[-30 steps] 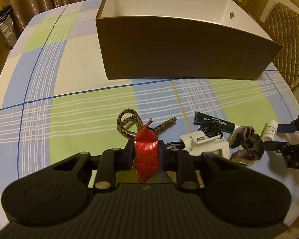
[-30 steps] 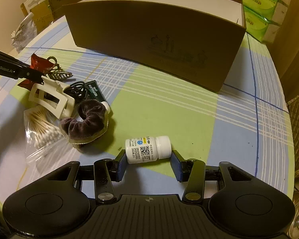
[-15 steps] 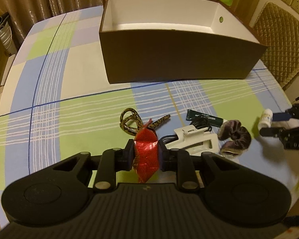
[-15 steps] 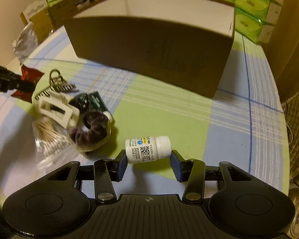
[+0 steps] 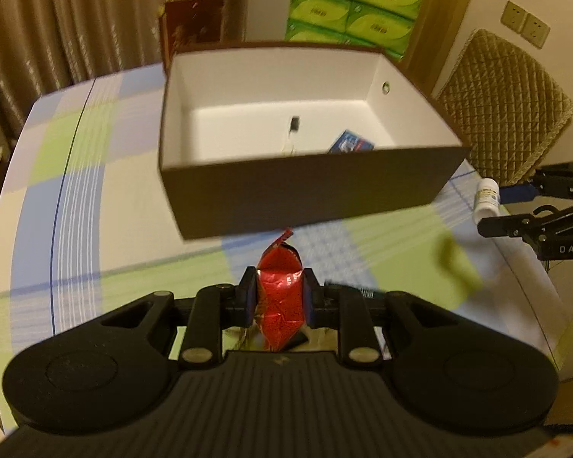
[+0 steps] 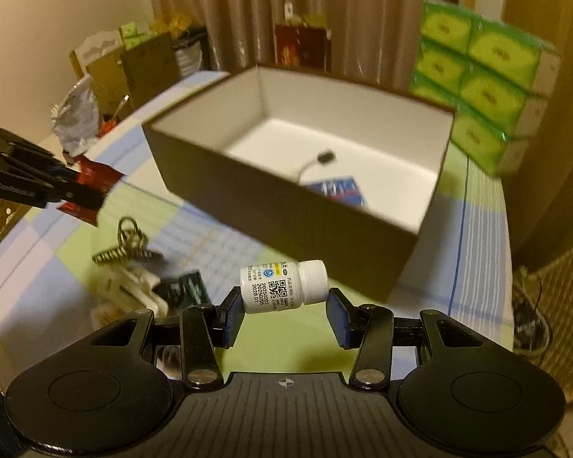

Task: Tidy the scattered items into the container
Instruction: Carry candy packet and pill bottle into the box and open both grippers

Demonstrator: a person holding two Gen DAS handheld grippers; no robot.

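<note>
My left gripper (image 5: 279,293) is shut on a red foil packet (image 5: 280,297), held up above the checked tablecloth in front of the brown box (image 5: 305,198). The right gripper (image 6: 284,307) is shut on a small white pill bottle (image 6: 282,286), lying sideways between the pads, also lifted clear of the table. The box (image 6: 286,210) is white inside and holds a blue packet (image 6: 340,189) and a small black-tipped cable (image 6: 324,157). From the right wrist view the left gripper (image 6: 84,194) with the red packet (image 6: 95,177) shows at the left. The bottle (image 5: 487,198) appears at the right in the left wrist view.
On the cloth lie a leopard-print hair claw (image 6: 128,244), a white hair claw (image 6: 130,290) and a dark green tube (image 6: 187,286). Green tissue packs (image 6: 477,84) stand behind the box, a quilted chair (image 5: 504,107) to its right, bags and cartons (image 6: 133,65) at the far left.
Both grippers have risen with their loads, the packet and the bottle. The box's inside now shows from above, and the scattered items have dropped lower or out of view.
</note>
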